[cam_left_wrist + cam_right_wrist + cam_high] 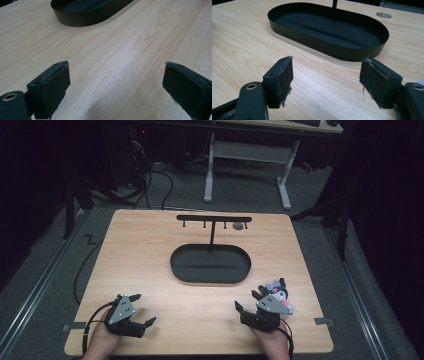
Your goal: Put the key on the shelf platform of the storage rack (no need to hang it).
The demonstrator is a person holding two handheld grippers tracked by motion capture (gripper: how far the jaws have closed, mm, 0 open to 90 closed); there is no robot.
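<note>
left gripper (pixel 142 310): jaws wide, nothing held | right gripper (pixel 248 301): jaws apart, nothing held, toy (pixel 278 292) just beside | tray (pixel 210 264) ahead, ready for loading

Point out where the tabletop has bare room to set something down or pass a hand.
Bare wood lies between the left gripper and right gripper, in front of the black oval tray. Both table sides flanking the tray are free too. It is tighter by the small colourful toy at the right gripper.
</note>
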